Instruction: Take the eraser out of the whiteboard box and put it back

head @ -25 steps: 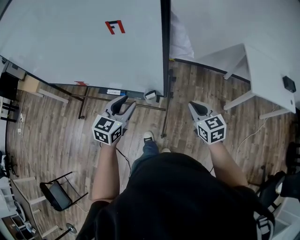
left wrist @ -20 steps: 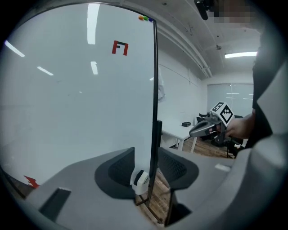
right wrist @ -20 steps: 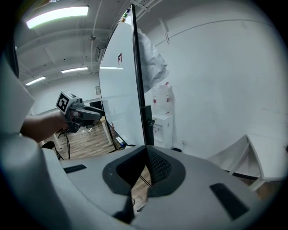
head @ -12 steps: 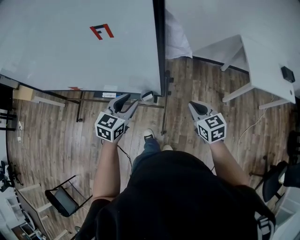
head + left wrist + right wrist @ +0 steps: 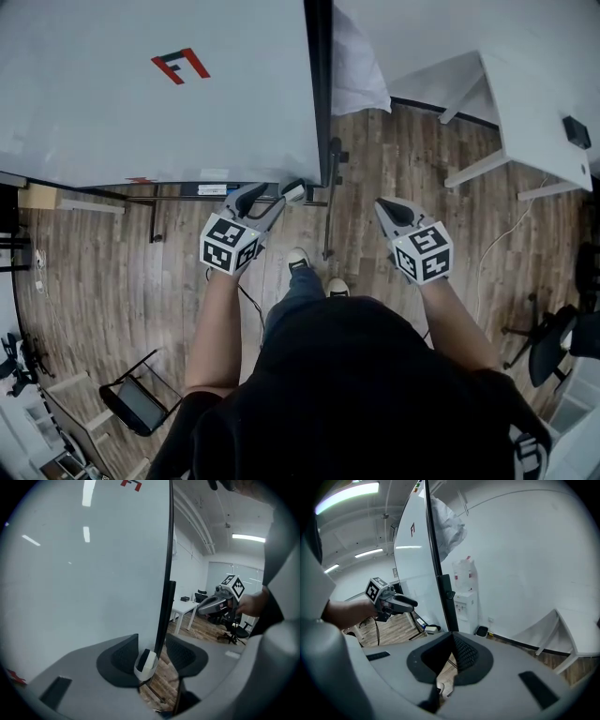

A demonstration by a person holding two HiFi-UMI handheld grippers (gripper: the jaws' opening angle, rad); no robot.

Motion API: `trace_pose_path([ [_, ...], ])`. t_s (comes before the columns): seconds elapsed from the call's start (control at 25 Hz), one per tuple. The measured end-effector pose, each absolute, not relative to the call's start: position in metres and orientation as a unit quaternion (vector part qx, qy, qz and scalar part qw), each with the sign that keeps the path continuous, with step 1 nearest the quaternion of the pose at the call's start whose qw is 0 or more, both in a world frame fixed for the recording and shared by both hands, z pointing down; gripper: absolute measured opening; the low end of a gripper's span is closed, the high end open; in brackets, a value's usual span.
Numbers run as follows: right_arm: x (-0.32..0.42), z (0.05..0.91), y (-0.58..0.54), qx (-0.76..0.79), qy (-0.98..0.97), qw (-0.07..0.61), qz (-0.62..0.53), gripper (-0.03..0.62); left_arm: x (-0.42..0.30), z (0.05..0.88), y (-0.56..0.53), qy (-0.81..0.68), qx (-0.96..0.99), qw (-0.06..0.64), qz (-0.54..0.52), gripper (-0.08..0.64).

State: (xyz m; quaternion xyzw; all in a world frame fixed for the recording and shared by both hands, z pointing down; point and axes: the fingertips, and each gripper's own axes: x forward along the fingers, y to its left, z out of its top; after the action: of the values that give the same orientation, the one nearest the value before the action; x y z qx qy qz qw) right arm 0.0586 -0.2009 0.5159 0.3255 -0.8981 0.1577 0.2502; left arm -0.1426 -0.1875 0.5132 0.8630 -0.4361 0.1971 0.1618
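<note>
Person is standing at the right lower corner of the whiteboard [image 5: 150, 84], holding one gripper in each hand over the wood floor [image 5: 94, 281]. The left gripper [image 5: 263, 198] is pointing at the whiteboard box [image 5: 143, 672], a small white cup hanging at the board's bottom edge beside the black frame post [image 5: 319, 94]. Its jaws are standing apart and gripping nothing. In the left gripper view the box is showing in the gap between them, while the head view is putting it just past the fingertips, and I can't tell if they are touching it. The eraser [image 5: 144, 658] is sitting inside the box, dark face up against a pale body, upright in the cup. The right gripper [image 5: 392, 214] is hanging well apart from the box, off to the right of the post, with its jaws pressed together on nothing and only floor showing past them. A red mark [image 5: 180, 66] is showing high on the board. A white table [image 5: 534, 112] is standing at the far right, a black chair [image 5: 131, 403] at lower left, and one shoe [image 5: 298, 260] is poking out between the arms.
</note>
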Motion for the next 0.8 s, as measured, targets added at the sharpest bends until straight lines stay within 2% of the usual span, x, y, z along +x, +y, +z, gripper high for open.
trace_pose_path([
  [0.44, 0.056, 0.544, -0.194, 0.329, -0.887, 0.267, 0.182, -0.006, -0.13, 0.554, -0.197, -0.392, 0.871, 0.171, 0.242, 0.201],
  [0.8, 0.057, 0.557, -0.19, 0.333, -0.88, 0.278, 0.193, -0.006, -0.121, 0.576, -0.21, -0.367, 0.875, 0.152, 0.276, 0.209],
])
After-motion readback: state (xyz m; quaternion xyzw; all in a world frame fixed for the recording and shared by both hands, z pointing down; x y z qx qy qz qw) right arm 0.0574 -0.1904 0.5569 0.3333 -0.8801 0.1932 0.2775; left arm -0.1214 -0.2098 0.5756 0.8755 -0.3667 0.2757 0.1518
